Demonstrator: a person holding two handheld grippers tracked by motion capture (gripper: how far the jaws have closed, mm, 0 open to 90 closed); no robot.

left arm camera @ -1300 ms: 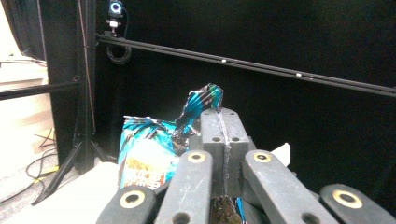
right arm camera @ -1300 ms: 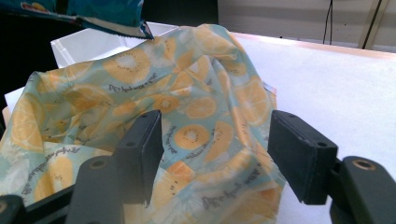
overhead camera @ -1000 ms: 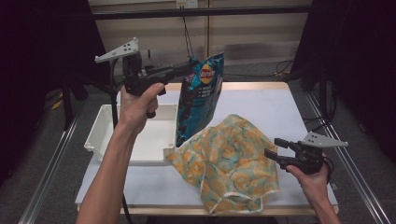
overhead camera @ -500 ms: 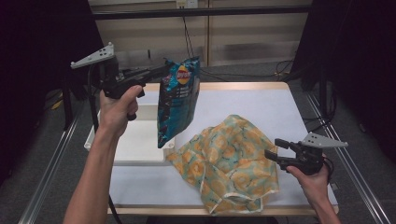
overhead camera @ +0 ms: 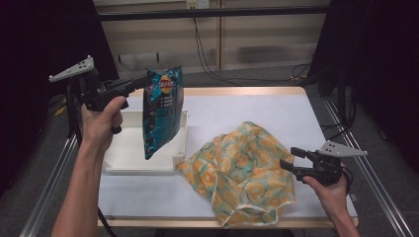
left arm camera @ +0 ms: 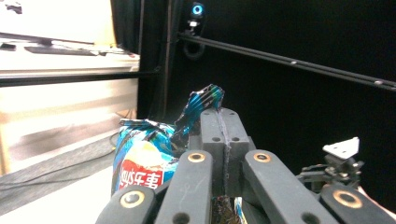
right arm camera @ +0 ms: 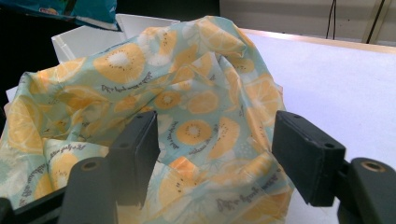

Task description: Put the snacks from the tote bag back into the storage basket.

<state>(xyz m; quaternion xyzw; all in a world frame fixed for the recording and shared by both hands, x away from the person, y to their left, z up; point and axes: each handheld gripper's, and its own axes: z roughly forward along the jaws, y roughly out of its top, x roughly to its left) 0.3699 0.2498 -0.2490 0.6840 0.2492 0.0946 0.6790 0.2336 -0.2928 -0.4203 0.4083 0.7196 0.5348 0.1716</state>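
Work surface: a white-topped table (overhead camera: 237,111) with a light wooden edge, set in an aluminium frame. Dark curtains close both sides of the room; pale wall panels and loose black cables run along the back, over grey floor.

Left gripper (overhead camera: 143,83): raised off the table at its left side, jaws fully closed on the crimped top corner of a blue crisp packet (overhead camera: 161,116). The packet hangs straight down from the fingertips, its lower end over a white plastic tray (overhead camera: 127,148) and apart from the tray floor. In the left gripper view the foil seam (left arm camera: 205,100) pokes up just past the closed pads.

Right gripper (overhead camera: 292,162): low at the near right of the table, jaws wide apart and holding nothing; they have just been opening slightly. A crumpled fabric bag printed with orange slices (overhead camera: 242,173) lies directly ahead of the fingertips. In the right gripper view its folds (right arm camera: 196,116) sit between and beyond the two pads, with no pad pressing on it. The bag's far edge lies just beside the tray's near corner.
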